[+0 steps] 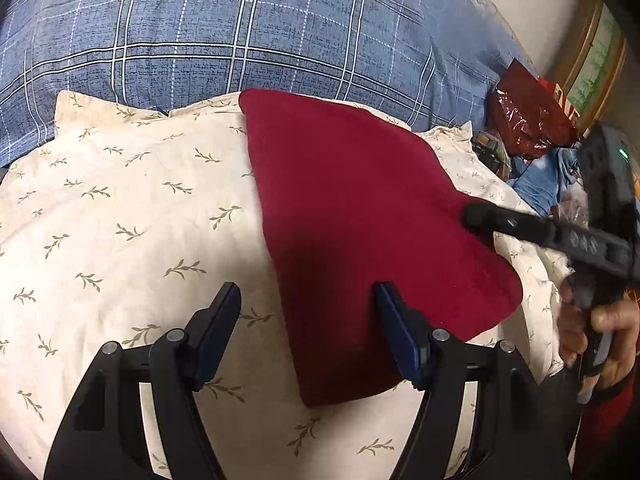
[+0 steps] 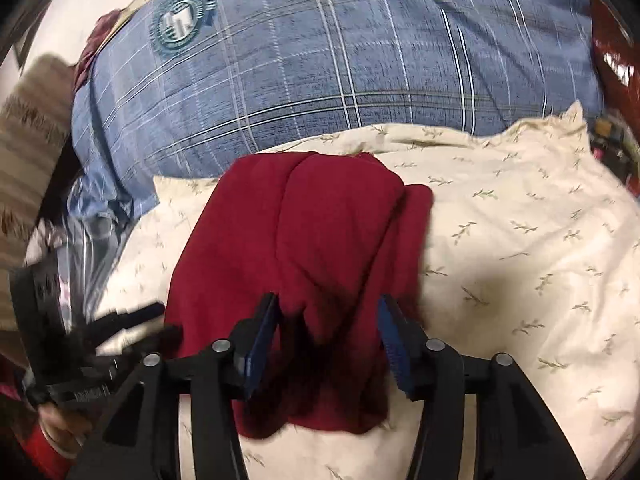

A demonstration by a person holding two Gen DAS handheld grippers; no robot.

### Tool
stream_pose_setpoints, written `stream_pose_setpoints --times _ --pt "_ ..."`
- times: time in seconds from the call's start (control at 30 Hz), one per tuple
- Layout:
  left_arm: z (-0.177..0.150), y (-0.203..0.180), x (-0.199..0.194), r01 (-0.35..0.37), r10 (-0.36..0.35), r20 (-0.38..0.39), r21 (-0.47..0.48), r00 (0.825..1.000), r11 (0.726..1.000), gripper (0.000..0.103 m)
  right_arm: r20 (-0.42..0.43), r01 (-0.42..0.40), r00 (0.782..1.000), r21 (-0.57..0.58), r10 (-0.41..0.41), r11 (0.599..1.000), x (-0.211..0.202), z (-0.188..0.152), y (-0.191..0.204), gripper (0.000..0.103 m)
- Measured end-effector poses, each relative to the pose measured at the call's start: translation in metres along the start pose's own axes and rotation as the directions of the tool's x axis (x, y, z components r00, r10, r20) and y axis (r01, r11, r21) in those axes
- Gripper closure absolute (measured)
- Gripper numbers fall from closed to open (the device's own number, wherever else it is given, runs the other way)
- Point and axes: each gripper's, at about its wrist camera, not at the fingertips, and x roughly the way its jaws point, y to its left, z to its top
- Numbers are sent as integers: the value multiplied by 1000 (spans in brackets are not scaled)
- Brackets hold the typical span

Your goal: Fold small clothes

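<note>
Red garment (image 1: 360, 216) lies on the cream leaf-print pillow (image 1: 120, 208), which sits on the bed in front of the blue plaid bedding (image 1: 240, 32). It looks folded over at least once: the right wrist view shows layered panels with a lengthwise ridge (image 2: 296, 240), and the outline is compact. I'd call this item mostly done; maybe one more fold or a smoothing pass is left. I can't tell if other clothes are waiting.

My left hand-held gripper (image 1: 308, 296) has its jaws apart, gripping nothing; one finger is over the pillow, the other over the cloth edge. My right hand-held gripper (image 2: 328, 308) also has its jaws apart, straddling the near end of the garment, pads not pressing.

Writing: round green-white crest (image 2: 180, 24) on the bedding, text too small to read. Red shiny bag (image 1: 528, 120) at the far side, no legible print.
</note>
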Motion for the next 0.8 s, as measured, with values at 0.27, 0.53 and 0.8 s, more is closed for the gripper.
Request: stream_pose_setpoints --times 0.27,0.53,0.8 --pt "4 -2 5 5 -5 0 5 1000 1000 32 79 -195 980 202 182 960 -14 5 -28 38" --pt "3 -1 6 1 -1 0 12 1000 1000 29 49 -226 974 202 221 953 -8 4 -21 42" --pt "3 -1 8 -6 6 2 9 1000 1000 28 12 -280 955 367 297 887 39 1 -47 51"
